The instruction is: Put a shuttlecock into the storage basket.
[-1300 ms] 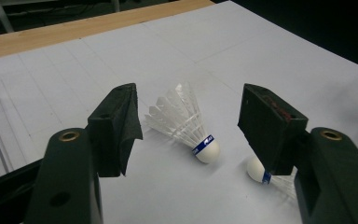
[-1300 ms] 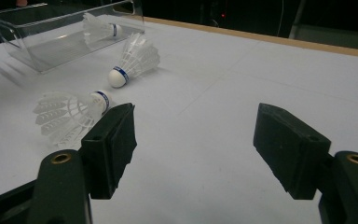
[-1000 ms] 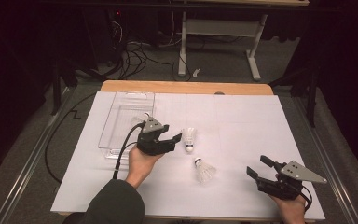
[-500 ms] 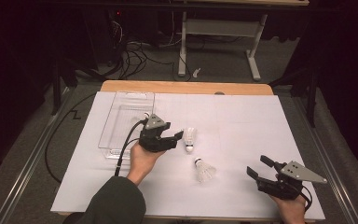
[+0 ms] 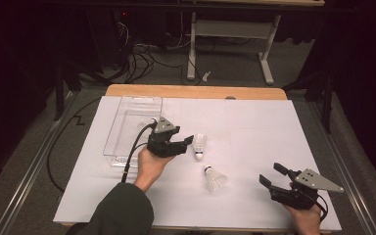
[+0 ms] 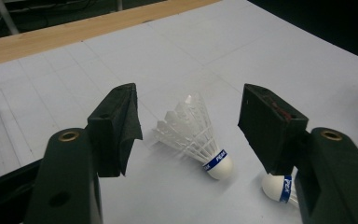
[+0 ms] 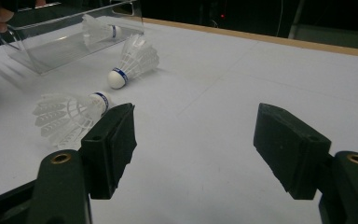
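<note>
The left claw (image 6: 186,133), jaws spread wide, straddles 1 shuttlecock (image 6: 196,134); I'd center on the cork, squeeze gently, then carry it to the clear tray (image 5: 127,128).

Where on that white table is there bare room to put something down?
The widest bare stretch runs along the far wooden edge and down the right side, above the right gripper. The near-left corner, beside the sleeve, is also free. It is crowded mid-left: the clear tray, the left gripper and two shuttlecocks.
</note>
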Tool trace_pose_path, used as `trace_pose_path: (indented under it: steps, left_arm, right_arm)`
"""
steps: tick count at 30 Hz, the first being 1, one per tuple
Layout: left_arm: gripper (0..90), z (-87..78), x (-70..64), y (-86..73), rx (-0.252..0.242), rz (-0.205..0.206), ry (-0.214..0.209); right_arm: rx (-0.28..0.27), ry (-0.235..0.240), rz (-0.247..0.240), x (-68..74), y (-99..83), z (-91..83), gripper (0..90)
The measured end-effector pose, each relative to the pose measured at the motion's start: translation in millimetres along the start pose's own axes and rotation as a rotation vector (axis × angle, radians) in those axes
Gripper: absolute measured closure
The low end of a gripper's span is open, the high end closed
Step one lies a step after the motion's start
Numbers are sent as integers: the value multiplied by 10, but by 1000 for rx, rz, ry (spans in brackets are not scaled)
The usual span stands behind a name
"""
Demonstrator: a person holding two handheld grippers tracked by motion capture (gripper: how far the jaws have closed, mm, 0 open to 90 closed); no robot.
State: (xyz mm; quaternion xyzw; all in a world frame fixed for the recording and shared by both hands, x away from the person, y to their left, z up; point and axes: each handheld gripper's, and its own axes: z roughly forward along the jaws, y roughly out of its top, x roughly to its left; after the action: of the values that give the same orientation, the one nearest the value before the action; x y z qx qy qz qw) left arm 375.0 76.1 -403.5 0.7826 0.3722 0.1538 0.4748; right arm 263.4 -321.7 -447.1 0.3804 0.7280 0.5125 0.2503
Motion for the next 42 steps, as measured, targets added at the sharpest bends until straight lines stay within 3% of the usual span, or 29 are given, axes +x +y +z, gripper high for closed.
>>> trace_pose_path:
  steps: [42]
  left_arm:
    - [377, 200, 16, 158, 35, 32, -6]
  right_arm:
    - [2, 5, 0, -1, -1, 4, 299]
